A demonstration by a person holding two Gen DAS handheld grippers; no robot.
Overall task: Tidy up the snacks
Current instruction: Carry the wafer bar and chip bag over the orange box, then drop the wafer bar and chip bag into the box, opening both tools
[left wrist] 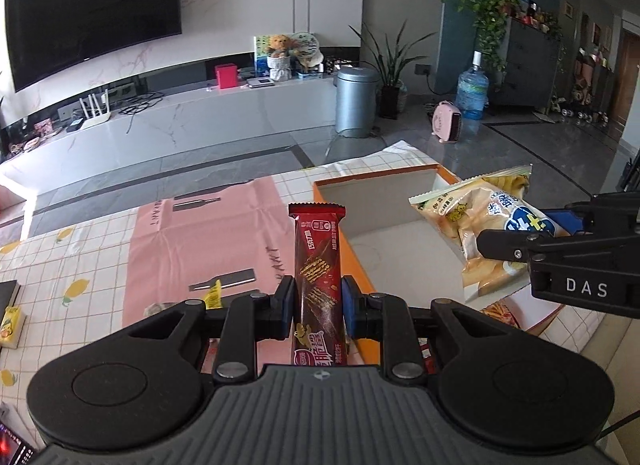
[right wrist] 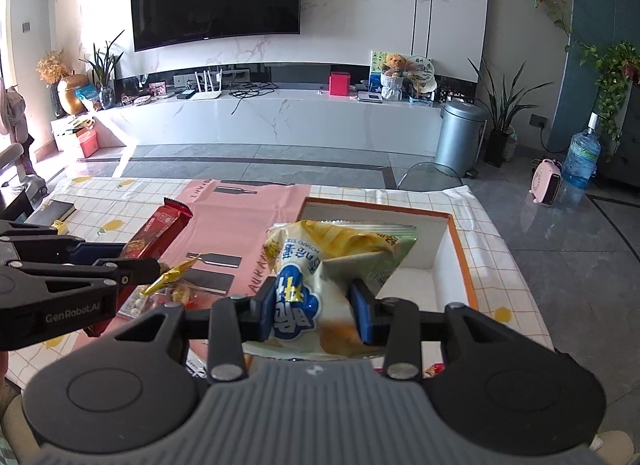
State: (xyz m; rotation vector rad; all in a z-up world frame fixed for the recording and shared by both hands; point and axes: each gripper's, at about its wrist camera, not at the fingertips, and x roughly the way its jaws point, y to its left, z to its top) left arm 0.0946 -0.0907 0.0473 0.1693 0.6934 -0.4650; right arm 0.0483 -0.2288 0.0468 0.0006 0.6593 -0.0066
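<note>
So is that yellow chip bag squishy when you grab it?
Probably: the chip bag creases and dents where the right gripper pinches it. It looks puffy, so likely light, and its shiny wrapper may be slippery.

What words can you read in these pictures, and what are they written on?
"DAS": on the right tongs, seen from the left wrist.
"GenRobot.AI": on the left tongs, seen from the right wrist.
"POTATO STIX" or similar: on the yellow chip bag, upside down and partly legible; its large blue characters are not Latin letters.
Red wafer bar: print too small to read.
Pink mat: lettering mostly cut off and unclear.
</note>
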